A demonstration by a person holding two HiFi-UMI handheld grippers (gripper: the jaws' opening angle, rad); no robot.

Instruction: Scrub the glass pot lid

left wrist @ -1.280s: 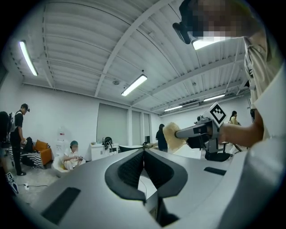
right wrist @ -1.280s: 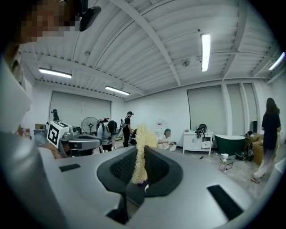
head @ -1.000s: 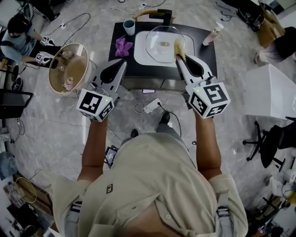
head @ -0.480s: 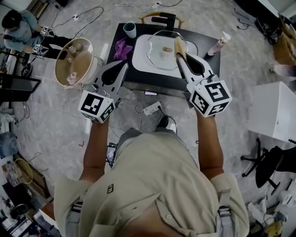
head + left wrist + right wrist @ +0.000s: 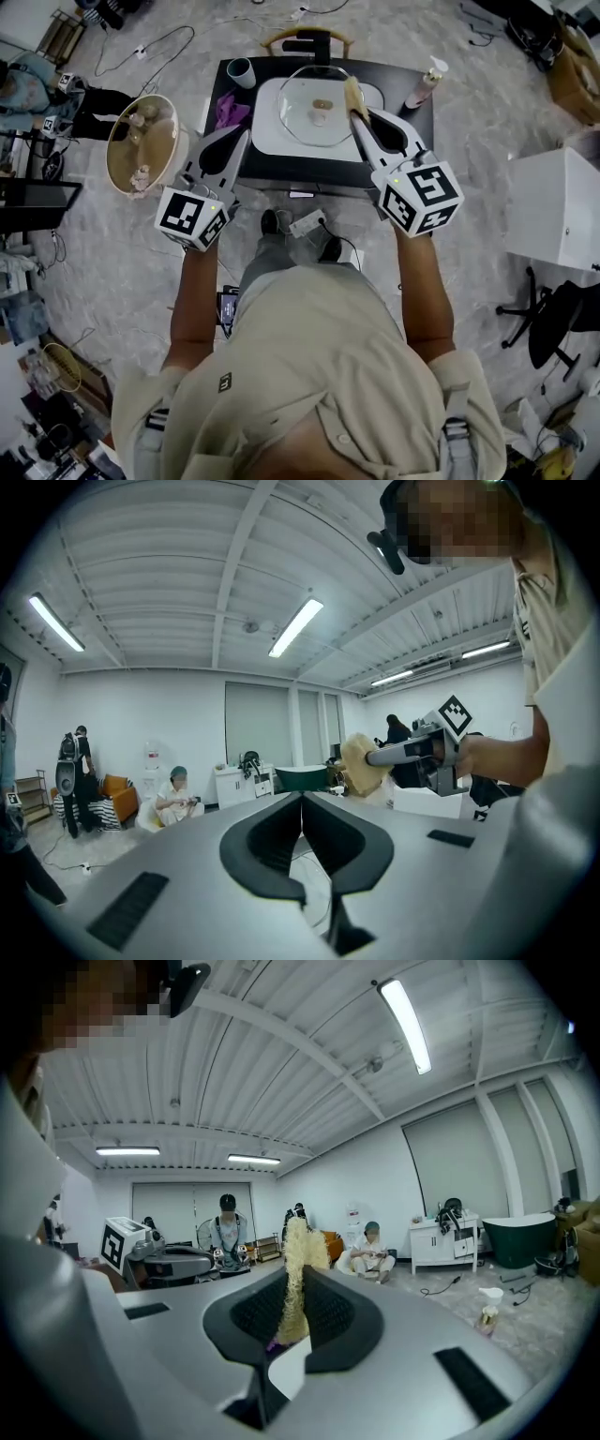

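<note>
In the white basin (image 5: 265, 129): the glass pot lid (image 5: 302, 127) lies flat and fills most of it, presumably so that water and suds stay inside the basin.
Right gripper (image 5: 360, 118): clamped on a tan loofah sponge (image 5: 352, 92). The jaws pinch its lower part, so the free end pokes out past the tips as the working face.
Sponge position: over the right edge of the lid, toward the basin's right side. I cannot tell whether it is touching the glass.
Left gripper (image 5: 242, 138): jaws pressed together with nothing between them, off the basin's near-left corner. It is probably kept close so it can steady the lid.
Step in hand: by my reading, the sponge is being brought to the glass and the scrubbing proper is yet to be done.
Far side of the basin: a black faucet (image 5: 313, 42), spout toward the lid.
Left of the basin: a purple cloth (image 5: 228, 108) just beside it, and a teal cup (image 5: 240, 70) off the far-left corner.
Right of the basin: a pump bottle (image 5: 422, 86), likely soap, within reach.
Risk: nothing holds the lid, so it may slide or rock under sideways strokes.
</note>
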